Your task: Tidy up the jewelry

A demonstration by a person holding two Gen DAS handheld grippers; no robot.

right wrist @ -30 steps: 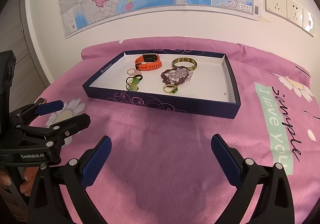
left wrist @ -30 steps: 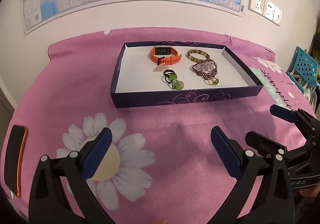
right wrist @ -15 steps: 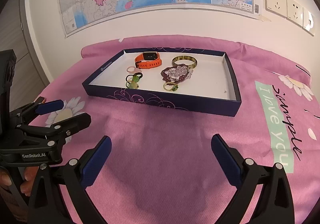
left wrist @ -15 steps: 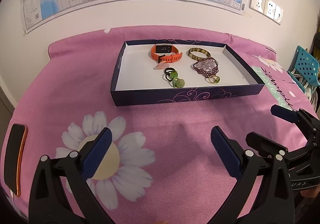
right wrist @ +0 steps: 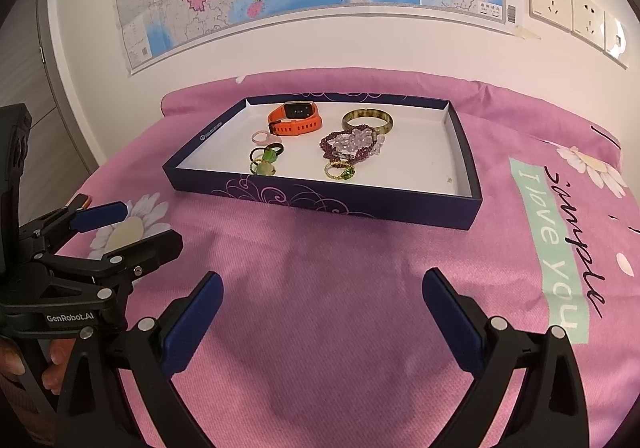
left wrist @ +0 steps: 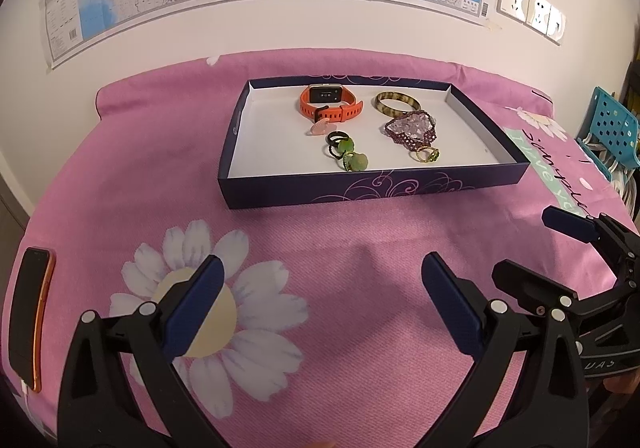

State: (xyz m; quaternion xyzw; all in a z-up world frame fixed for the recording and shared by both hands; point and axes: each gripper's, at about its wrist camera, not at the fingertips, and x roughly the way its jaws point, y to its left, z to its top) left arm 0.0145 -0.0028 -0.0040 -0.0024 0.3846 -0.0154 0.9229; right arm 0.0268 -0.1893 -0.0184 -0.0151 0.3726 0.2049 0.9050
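A dark blue tray (left wrist: 360,188) (right wrist: 320,196) with a white floor lies on the pink cloth. Inside it are an orange watch (left wrist: 330,104) (right wrist: 296,118), a brown-green bangle (left wrist: 397,102) (right wrist: 367,121), a purple bead bracelet (left wrist: 410,128) (right wrist: 350,146), a pink ring (left wrist: 319,126), green-stone rings (left wrist: 346,152) (right wrist: 265,160) and a gold ring (left wrist: 427,155) (right wrist: 340,171). My left gripper (left wrist: 320,304) (right wrist: 120,226) and right gripper (right wrist: 322,308) (left wrist: 532,248) both hover open and empty over the cloth, in front of the tray.
A black phone in an orange case (left wrist: 30,316) lies at the cloth's left edge. A map and wall sockets (right wrist: 576,12) hang behind. A teal perforated basket (left wrist: 614,128) stands at the far right. A hand (right wrist: 24,360) holds the left gripper.
Both views have drifted back and up slightly, so the tray looks a little farther away. The jewelry has not moved and both grippers stay open.
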